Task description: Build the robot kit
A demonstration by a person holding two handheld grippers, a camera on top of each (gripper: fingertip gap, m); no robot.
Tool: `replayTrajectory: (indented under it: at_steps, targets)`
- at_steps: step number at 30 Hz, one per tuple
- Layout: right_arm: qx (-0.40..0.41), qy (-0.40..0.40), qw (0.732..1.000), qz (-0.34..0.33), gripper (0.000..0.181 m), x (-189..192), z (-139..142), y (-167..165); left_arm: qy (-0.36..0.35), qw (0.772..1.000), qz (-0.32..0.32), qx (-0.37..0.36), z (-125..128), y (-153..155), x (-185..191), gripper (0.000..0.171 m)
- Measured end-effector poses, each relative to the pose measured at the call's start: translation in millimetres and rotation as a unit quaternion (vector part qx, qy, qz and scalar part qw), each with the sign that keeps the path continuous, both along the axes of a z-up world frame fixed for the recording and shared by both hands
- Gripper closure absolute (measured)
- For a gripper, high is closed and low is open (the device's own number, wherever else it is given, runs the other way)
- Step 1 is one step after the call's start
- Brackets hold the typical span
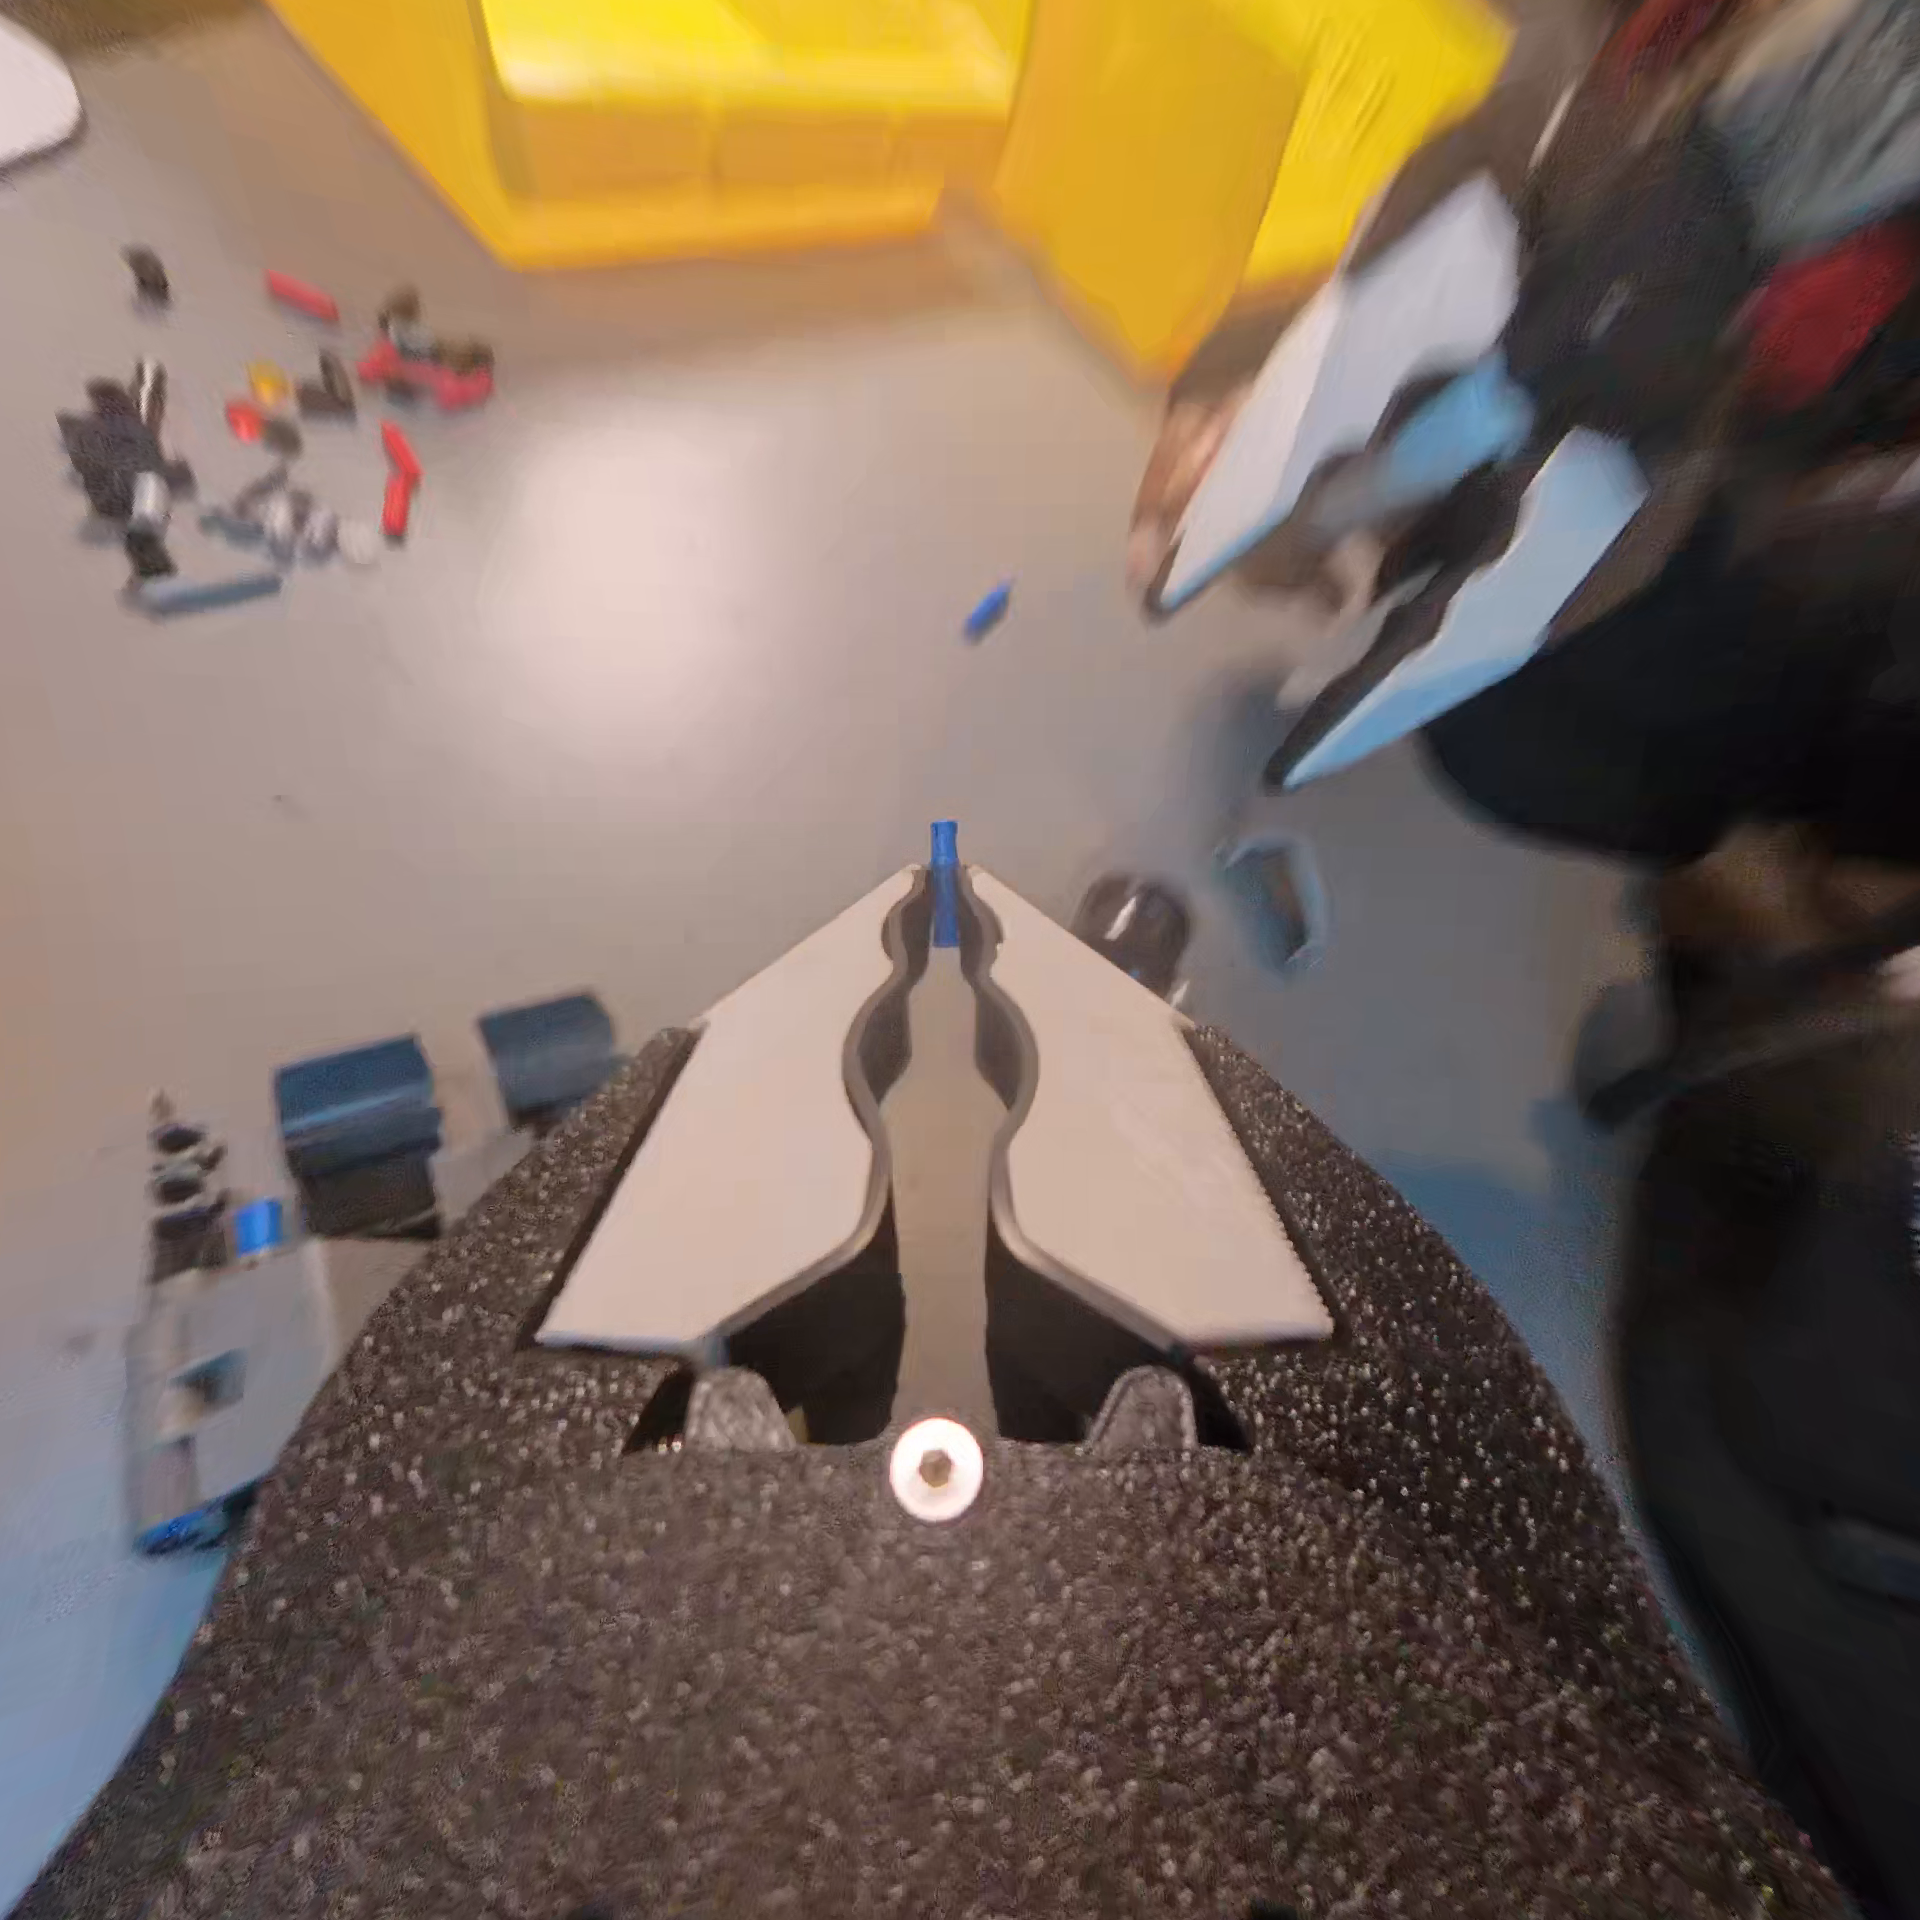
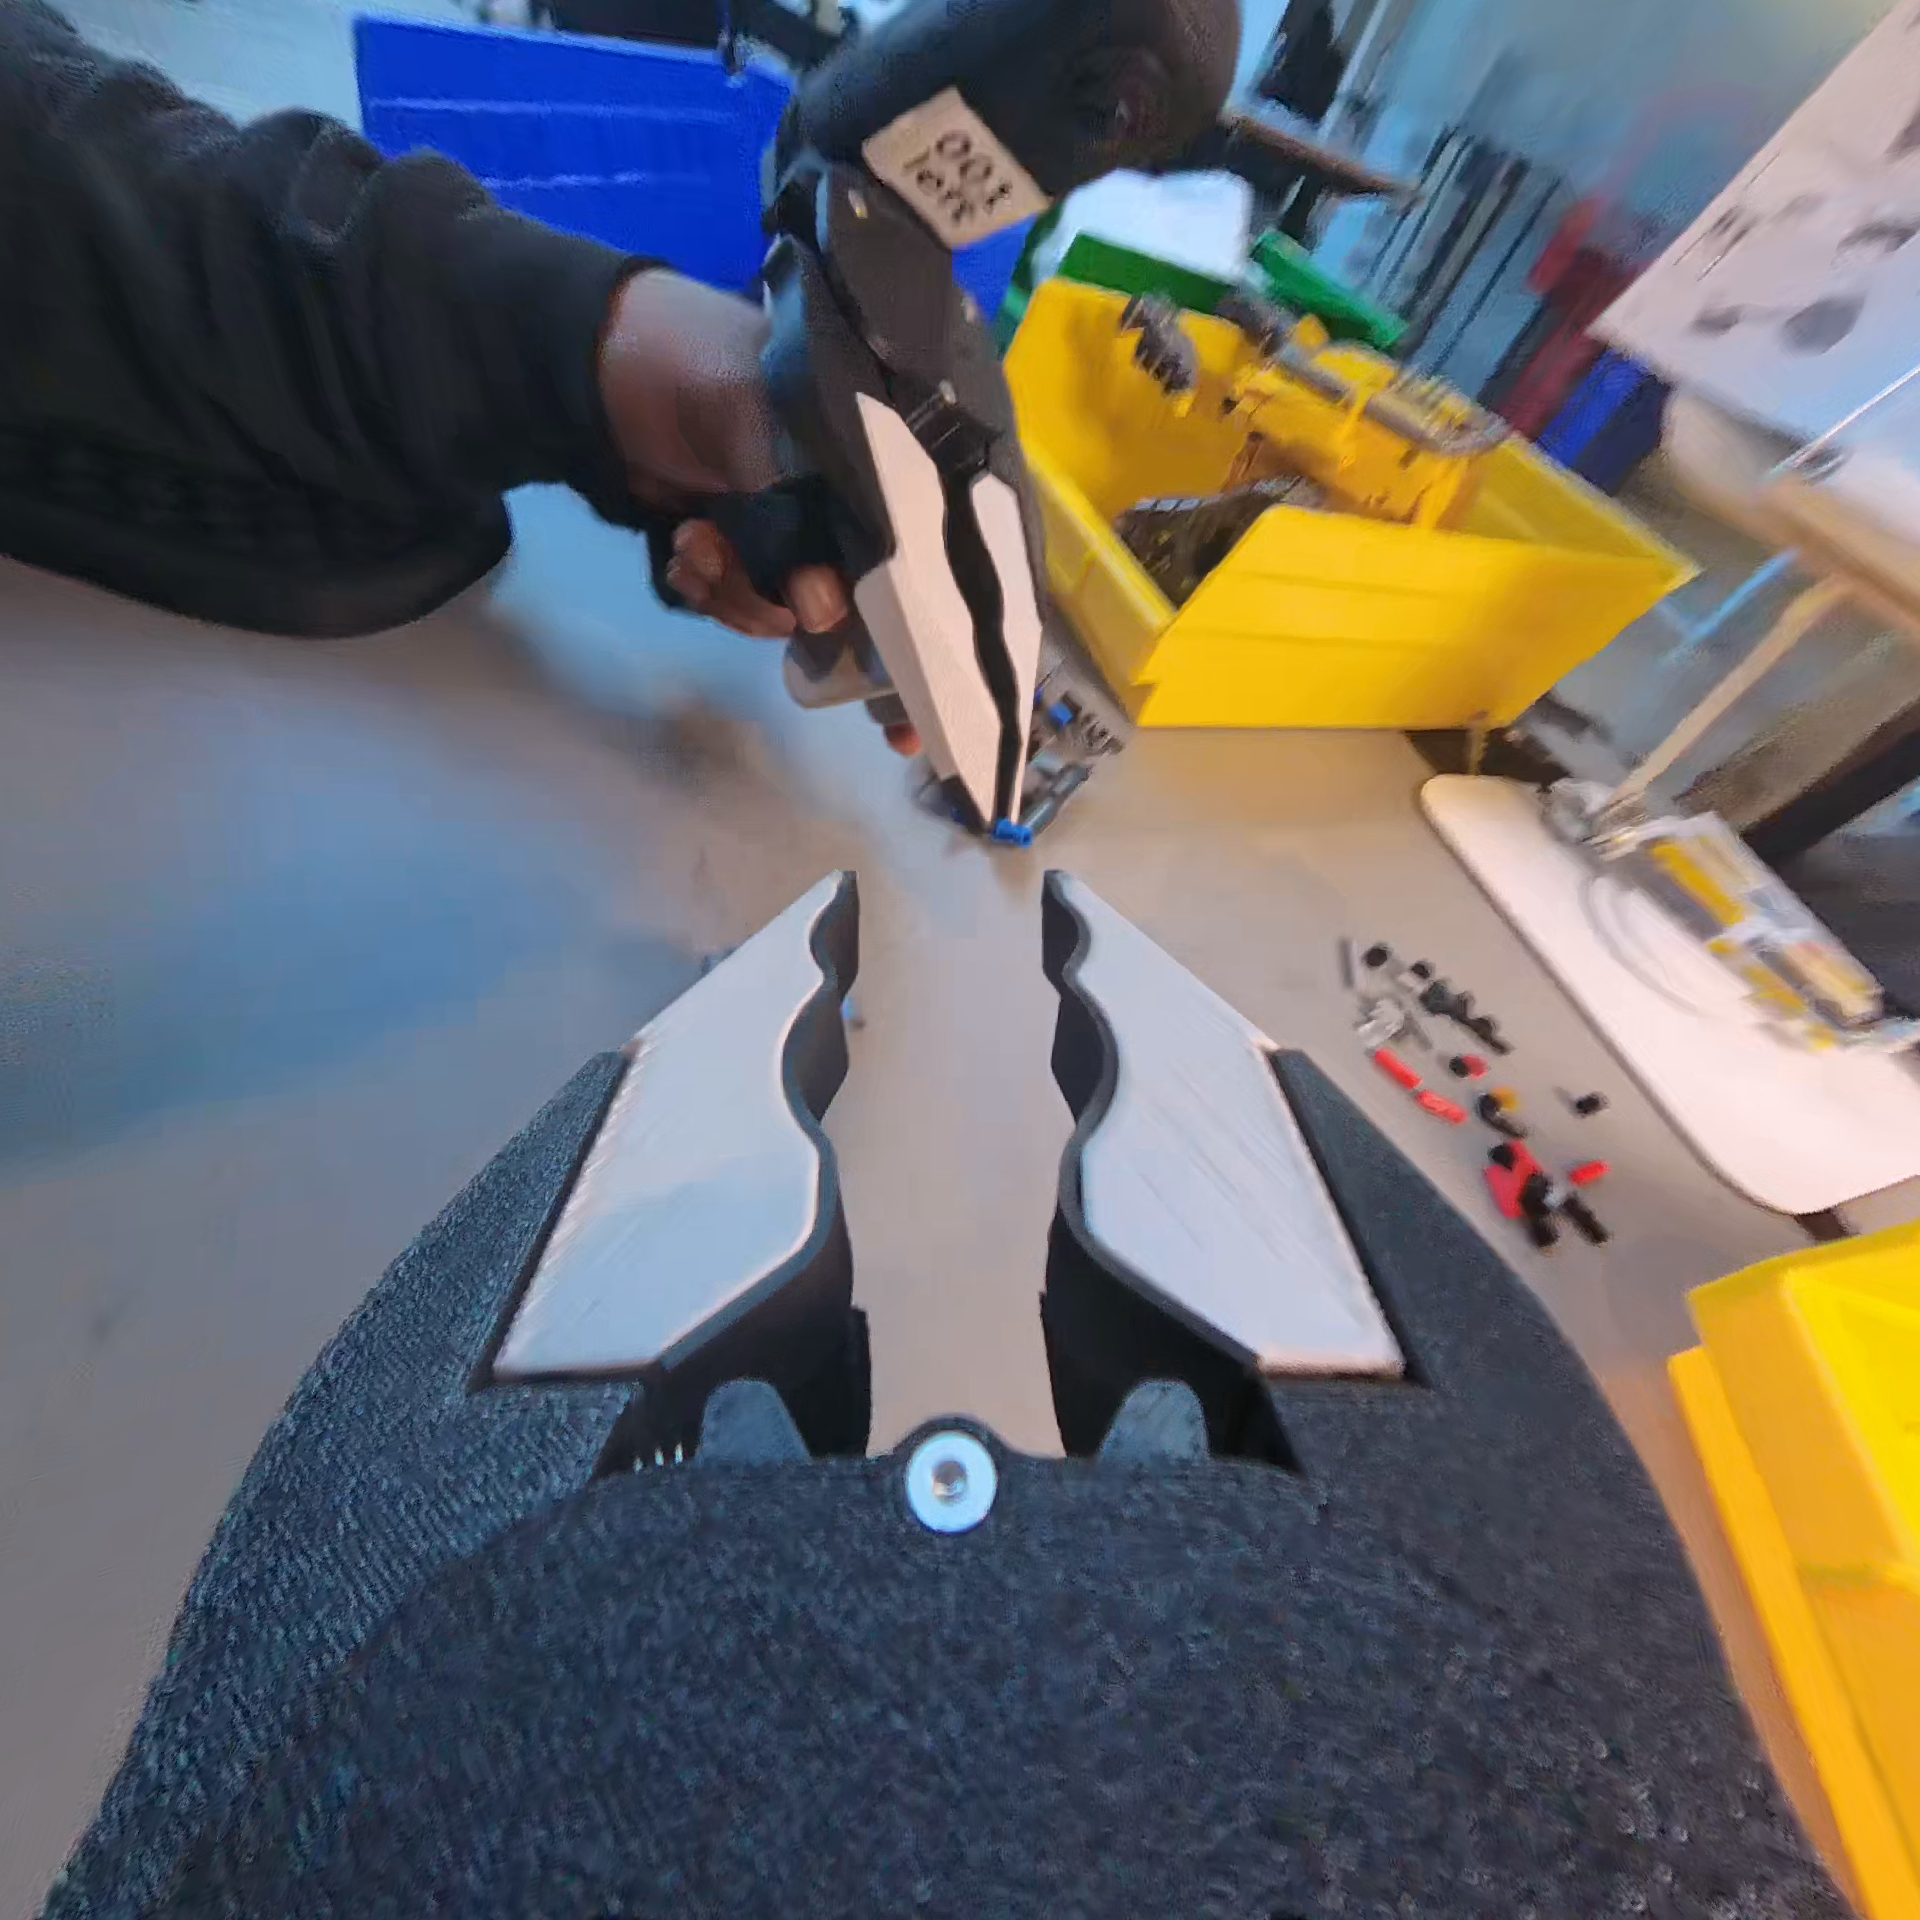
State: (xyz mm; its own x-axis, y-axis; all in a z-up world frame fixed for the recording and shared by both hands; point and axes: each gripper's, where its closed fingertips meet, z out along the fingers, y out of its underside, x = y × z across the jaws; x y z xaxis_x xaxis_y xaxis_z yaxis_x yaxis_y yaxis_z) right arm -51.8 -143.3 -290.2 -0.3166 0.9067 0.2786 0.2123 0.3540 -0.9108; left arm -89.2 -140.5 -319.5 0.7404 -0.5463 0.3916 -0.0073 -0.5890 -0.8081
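Note:
My left gripper (image 1: 943,871) is shut on a small blue peg (image 1: 943,878), which sticks out past the fingertips above the grey table. In the right wrist view the same gripper (image 2: 1006,816) points down with the blue peg (image 2: 1010,830) at its tip, held by a person's hand (image 2: 727,540). My right gripper (image 2: 948,883) is open with nothing between its fingers; it hovers over bare table. It shows blurred at the upper right of the left wrist view (image 1: 1226,686). A second blue peg (image 1: 987,608) lies loose on the table.
Small red, black and grey building parts lie scattered (image 1: 270,447) (image 2: 1486,1091). Dark blue-grey blocks (image 1: 358,1112) sit near my left gripper. Yellow bins (image 1: 748,125) (image 2: 1330,540) stand at the back; another yellow bin (image 2: 1829,1455) is at the right. A white tray (image 2: 1662,1018) lies at the right. One gripper's finger ends stand about 6 cm off the other's.

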Motion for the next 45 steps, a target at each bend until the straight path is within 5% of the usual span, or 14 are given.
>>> replayTrajectory:
  at_steps: [2,4,6,9,21,32,45]
  targets:
    - [0.046,0.065,0.996,-0.033,0.146,-7,19,-2,-0.214,0.976,0.011,0.032,52,4,7,0.168]
    - [0.091,0.116,0.987,-0.068,0.146,-12,37,-4,-0.386,0.921,0.022,0.042,84,6,4,0.169]
    - [0.126,0.155,0.974,-0.103,0.146,-16,53,-3,-0.482,0.875,0.031,0.027,93,9,4,0.169]
    - [0.157,0.172,0.961,-0.148,0.146,-20,63,4,-0.528,0.848,0.028,0.025,98,8,14,0.169]
    - [0.159,0.175,0.967,-0.095,0.176,-10,64,4,-0.521,0.853,-0.01,0.003,98,-1,33,0.169]
    - [0.048,0.159,0.986,-0.013,0.177,5,63,-5,-0.453,0.89,-0.047,0.023,99,-9,44,0.161]
    - [0.033,0.149,0.988,-0.015,0.176,2,57,-6,-0.411,0.911,-0.027,0.03,92,-6,42,0.169]
